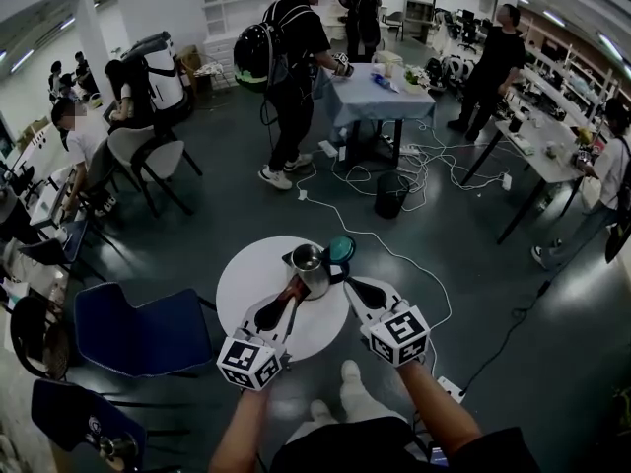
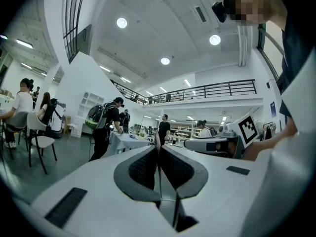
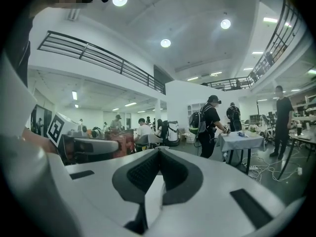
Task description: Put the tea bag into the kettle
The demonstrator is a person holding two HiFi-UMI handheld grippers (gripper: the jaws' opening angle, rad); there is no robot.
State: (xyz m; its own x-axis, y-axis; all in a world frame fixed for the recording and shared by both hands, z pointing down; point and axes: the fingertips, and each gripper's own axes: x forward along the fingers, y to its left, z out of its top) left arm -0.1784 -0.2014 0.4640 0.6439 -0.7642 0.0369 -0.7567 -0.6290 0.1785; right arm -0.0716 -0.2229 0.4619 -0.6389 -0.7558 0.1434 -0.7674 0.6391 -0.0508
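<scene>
The steel kettle [image 1: 309,261] stands upright near the round tabletop's [image 1: 242,284] far edge, with its teal lid [image 1: 342,249] open at its right. The reddish tea bag [image 1: 294,287] is just beside the kettle's near wall, pinched by the left gripper [image 1: 290,296].

White left gripper [image 1: 294,289], right gripper [image 1: 348,284], black-padded fingers [image 2: 143,169], 2 marker cubes [image 1: 248,361], white shoes [image 1: 357,380]

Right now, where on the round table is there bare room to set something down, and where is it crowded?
Bare: the left part of the round table, between its rim and the kettle, and the near strip between the left gripper and the right gripper. Crowded: far right, where both grippers close in on the kettle.
</scene>
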